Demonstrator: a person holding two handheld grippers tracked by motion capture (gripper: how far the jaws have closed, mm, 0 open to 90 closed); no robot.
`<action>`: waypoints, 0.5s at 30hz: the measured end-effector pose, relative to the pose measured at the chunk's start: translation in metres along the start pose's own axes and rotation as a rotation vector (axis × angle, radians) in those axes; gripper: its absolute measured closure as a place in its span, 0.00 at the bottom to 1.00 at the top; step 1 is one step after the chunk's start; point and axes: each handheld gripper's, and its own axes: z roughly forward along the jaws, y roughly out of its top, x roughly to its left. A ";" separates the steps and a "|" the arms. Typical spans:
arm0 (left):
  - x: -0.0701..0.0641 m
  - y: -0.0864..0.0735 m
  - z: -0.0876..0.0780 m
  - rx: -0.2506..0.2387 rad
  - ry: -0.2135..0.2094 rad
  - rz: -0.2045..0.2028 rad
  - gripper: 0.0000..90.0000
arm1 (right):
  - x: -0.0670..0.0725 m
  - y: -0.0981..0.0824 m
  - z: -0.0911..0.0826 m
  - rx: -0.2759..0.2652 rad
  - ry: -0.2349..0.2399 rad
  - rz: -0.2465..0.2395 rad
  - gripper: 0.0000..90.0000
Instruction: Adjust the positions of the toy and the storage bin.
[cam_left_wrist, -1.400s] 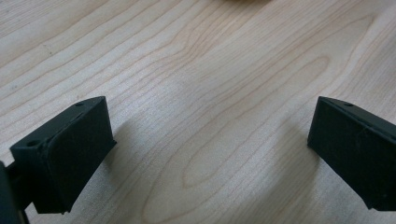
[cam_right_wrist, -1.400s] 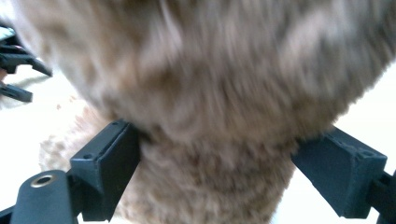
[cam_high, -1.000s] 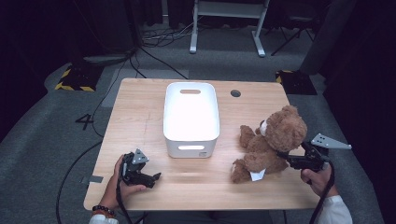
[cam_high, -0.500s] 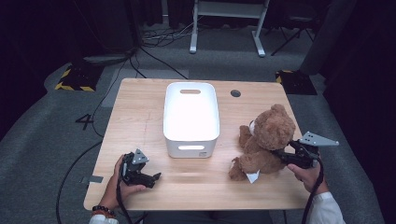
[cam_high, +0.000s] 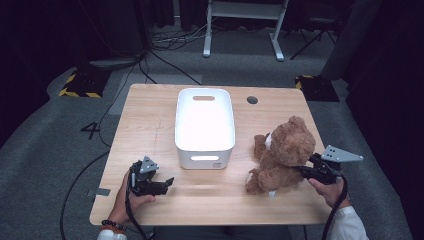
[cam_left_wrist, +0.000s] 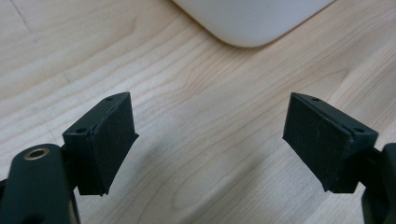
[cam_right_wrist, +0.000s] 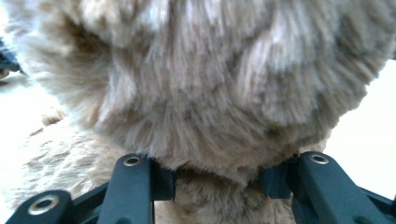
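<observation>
While right claw (cam_high: 303, 171) grips teddy bear (cam_high: 281, 152), white bin (cam_high: 204, 126) just beside.

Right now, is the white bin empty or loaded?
Empty. The high view shows the white bin with a bare white floor; the teddy bear sits outside it on the table, right of the bin.

Bear (cam_high: 284, 150): shaggy brown plush; bin (cam_high: 204, 125): smooth glossy white plastic; table (cam_high: 150, 120): matt pale wood, grain visible.

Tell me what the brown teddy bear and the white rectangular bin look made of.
Brown teddy bear: soft plush, with long shaggy fibres. White rectangular bin: probably moulded plastic, smooth with rounded corners and a cut-out handle.
</observation>
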 end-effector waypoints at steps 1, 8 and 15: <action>-0.002 0.002 -0.002 -0.009 0.003 0.002 0.19 | 0.000 0.000 0.000 -0.001 0.011 -0.008 0.62; -0.013 0.029 -0.024 -0.136 0.025 -0.004 0.21 | 0.002 0.001 0.006 -0.001 0.043 -0.054 0.62; -0.015 0.049 -0.034 -0.235 0.025 -0.037 0.20 | 0.006 0.002 0.007 0.007 0.044 -0.074 0.60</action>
